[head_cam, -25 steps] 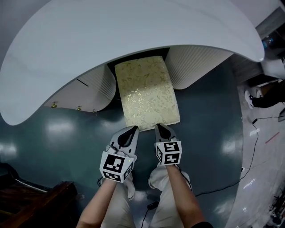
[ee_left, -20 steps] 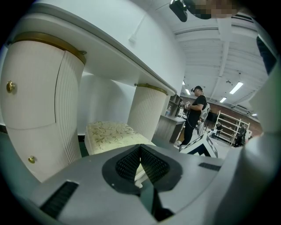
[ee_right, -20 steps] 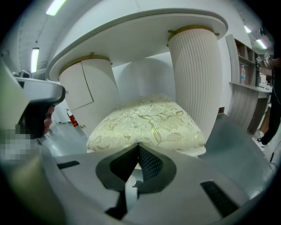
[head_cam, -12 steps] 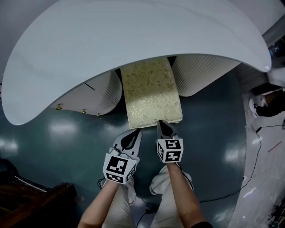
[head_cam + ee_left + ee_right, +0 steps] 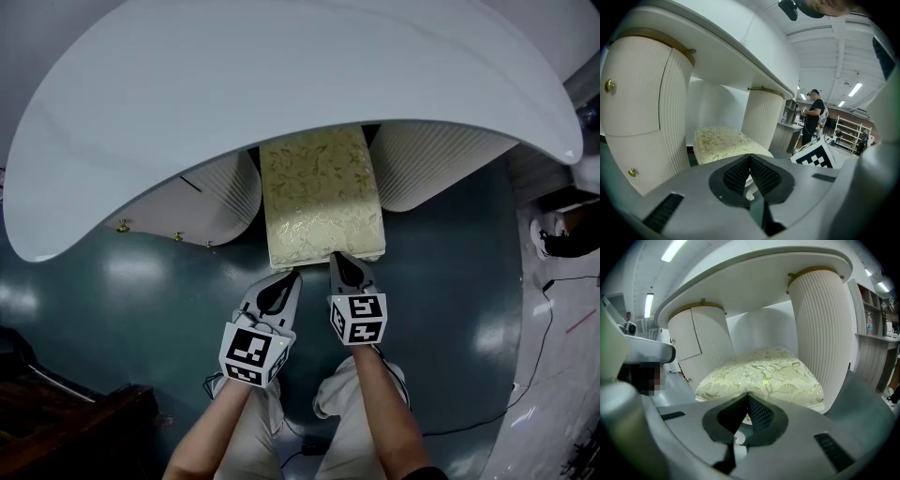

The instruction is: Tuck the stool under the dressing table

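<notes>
Jaws of the left gripper point(image 5: 750, 158) are pressed together tip to tip and nothing is held between them. The right gripper point(image 5: 747, 396) is the same, its two jaws closed to one point and empty. In the head view both closed tips point at the near short edge of the stool point(image 5: 322, 202). The right tip seems to touch this edge, while the left one is just beside its near left corner, and I cannot tell if it touches. The stool has a cream cushion with a gold flower pattern. It stands lengthwise in the gap between the two ribbed white pedestals of the dressing table point(image 5: 281, 84). Its far end is hidden under the curved white tabletop, and its near end sticks out a little past the fronts of the pedestals. The left pedestal point(image 5: 202, 202) has small gold knobs point(image 5: 120, 226), and the right pedestal point(image 5: 436, 159) is just beside the stool. The floor point(image 5: 122, 281) is dark teal and shiny. A dark wooden piece point(image 5: 66, 431) is at the lower left, and a thin cable point(image 5: 534, 366) lies on the right.
</notes>
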### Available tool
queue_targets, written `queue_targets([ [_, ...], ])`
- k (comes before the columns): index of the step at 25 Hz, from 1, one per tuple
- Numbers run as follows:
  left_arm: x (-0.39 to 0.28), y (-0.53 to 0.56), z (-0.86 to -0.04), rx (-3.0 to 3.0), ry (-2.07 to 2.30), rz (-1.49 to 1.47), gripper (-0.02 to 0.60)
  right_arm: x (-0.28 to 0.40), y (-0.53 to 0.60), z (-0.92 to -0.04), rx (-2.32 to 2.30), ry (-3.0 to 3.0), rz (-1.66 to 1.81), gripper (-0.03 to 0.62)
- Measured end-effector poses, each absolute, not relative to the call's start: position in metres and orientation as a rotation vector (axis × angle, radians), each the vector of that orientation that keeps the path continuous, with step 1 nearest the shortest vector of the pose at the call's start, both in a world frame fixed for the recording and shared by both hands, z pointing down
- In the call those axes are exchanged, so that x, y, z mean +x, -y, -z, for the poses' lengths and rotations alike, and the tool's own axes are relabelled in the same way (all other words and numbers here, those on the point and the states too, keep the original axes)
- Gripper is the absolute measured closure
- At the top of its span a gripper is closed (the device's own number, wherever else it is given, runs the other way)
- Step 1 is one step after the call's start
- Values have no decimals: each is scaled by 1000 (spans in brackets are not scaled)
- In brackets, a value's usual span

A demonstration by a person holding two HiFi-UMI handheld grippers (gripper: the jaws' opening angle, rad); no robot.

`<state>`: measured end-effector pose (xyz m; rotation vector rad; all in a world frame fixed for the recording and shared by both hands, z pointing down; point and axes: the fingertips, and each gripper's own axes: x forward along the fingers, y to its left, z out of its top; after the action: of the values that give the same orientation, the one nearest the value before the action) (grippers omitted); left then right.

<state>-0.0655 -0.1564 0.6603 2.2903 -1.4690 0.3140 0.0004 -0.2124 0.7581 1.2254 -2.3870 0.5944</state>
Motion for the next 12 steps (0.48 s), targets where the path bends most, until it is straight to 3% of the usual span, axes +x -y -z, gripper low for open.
queue_targets([
  [12, -67, 143, -679, 2307, 1542, -285, 569, 2, 219, -763, 1249, 2449, -526, 580],
])
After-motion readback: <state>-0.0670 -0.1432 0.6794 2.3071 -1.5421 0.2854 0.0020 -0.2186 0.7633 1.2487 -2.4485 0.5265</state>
